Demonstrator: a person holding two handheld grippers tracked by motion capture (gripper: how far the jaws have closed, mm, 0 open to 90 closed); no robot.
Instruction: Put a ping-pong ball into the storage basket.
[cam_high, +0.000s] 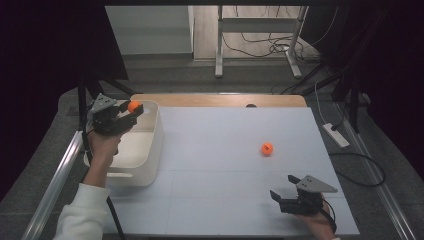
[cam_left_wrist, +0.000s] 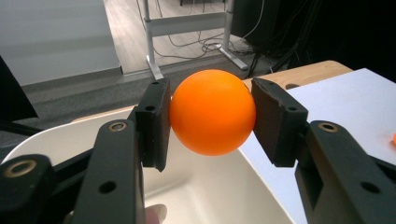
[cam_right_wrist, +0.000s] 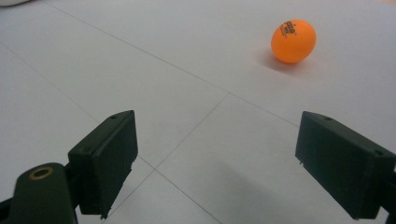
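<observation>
Orange ball (cam_left_wrist: 212, 112): sitting clamped between the two pads of the left gripper (cam_high: 131, 111), which is hovering over the open white bin (cam_high: 155, 150) at the table's left edge.
Left gripper grip: jaws are closing on the ball's widest part, one pad on each side, pinching it across the middle.
Second orange ball (cam_high: 267, 148): lying loose on the white tabletop (cam_high: 225, 200), well apart from the bin and ahead of the right gripper (cam_right_wrist: 212, 163).
Right gripper: resting low near the table's front edge, jaws standing wide apart and holding nothing.
Handling: judging by looks, a table-tennis ball is being dealt with, so light, smooth, hollow and prone to rolling or squirting out.
Where to hold: pads are best placed across the equator, squeezing gently.
</observation>
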